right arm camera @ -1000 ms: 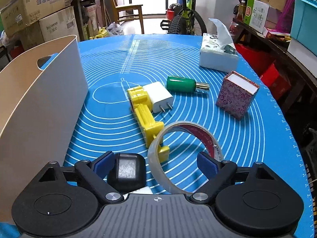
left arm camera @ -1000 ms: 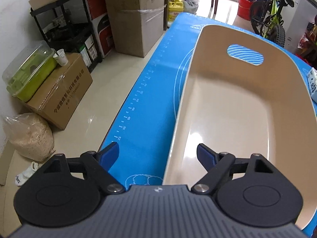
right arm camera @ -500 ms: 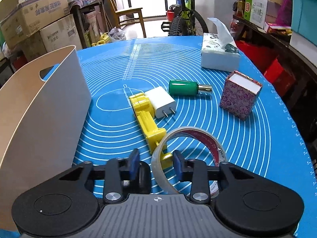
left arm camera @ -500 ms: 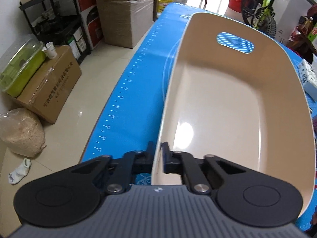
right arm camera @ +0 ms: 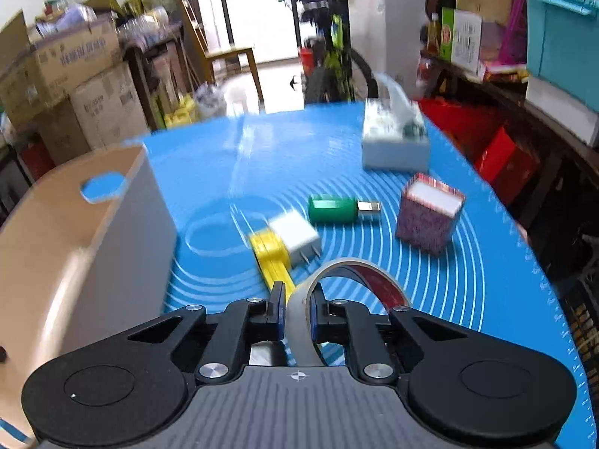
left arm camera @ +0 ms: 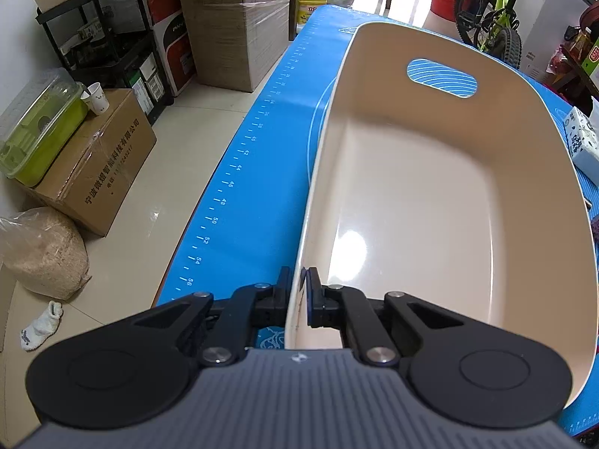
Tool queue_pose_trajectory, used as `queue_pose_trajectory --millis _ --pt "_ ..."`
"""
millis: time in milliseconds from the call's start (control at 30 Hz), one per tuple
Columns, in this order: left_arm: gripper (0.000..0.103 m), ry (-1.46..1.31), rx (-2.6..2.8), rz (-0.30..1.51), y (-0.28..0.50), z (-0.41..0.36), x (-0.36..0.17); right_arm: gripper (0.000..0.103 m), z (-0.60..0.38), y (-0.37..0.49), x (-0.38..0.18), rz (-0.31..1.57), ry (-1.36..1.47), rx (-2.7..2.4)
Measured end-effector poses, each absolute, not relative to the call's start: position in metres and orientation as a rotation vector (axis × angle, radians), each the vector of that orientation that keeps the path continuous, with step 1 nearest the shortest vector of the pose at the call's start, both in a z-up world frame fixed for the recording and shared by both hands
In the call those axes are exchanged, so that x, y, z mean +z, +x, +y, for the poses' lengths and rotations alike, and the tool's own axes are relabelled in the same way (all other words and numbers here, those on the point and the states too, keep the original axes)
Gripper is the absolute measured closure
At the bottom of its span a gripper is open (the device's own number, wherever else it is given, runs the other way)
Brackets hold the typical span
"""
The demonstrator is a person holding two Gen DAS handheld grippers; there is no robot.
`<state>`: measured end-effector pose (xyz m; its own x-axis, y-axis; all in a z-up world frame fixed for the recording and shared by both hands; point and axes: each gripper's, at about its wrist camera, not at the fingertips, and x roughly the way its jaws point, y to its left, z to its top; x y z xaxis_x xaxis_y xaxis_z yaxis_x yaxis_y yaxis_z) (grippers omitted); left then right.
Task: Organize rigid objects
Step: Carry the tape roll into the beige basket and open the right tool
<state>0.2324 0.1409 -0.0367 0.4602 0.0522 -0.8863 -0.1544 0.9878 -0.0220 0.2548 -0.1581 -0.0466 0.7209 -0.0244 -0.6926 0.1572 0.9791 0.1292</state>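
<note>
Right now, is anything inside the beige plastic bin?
Nothing shows inside the beige plastic bin: its glossy floor is bare in the left wrist view. The left gripper clamps the near rim and its body covers the nearest strip of floor, so that corner cannot be checked.

Right-wrist view: blurred throughout, worst in the far room, where the shelves and boxes smear.
Clear roll of tape with a red core (right arm camera: 352, 288): its near arc is hidden behind the right tool (right arm camera: 296, 312) body.
Yellow plastic bar (right arm camera: 272, 258): near end hidden behind the tool's left finger and the tape.
White tissue box (right arm camera: 395, 142): print too blurred to read.
Beige plastic basket with a handle slot (left arm camera: 430, 202): near wall hidden under the left tool (left arm camera: 297, 295); in the right-wrist view, cut by the left edge.
Blue counter mat (left arm camera: 262, 172): near part hidden by the tool body.
White patterned box (left arm camera: 582, 142): cut by the right edge.
</note>
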Motion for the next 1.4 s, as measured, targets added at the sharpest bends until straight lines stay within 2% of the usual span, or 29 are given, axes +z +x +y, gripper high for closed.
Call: queue_pose_trajectory --millis 433,867,1100,1400 --pt "0.094 -0.094 0.131 1.086 0.232 0.139 -0.036 0.080 -0.140 0.244 0.006 0.560 0.221 -0.035" --pt "0.094 -0.086 0.131 1.088 0.232 0.139 -0.036 0.080 -0.089 0.247 0.041 0.451 0.213 0.144" --pt "0.094 -0.079 0.135 1.088 0.231 0.137 -0.036 0.080 -0.045 0.253 0.037 0.502 0.156 0.279" --pt "0.094 -0.074 0.132 1.088 0.231 0.137 -0.035 0.081 0.012 0.247 0.000 0.648 -0.010 0.445"
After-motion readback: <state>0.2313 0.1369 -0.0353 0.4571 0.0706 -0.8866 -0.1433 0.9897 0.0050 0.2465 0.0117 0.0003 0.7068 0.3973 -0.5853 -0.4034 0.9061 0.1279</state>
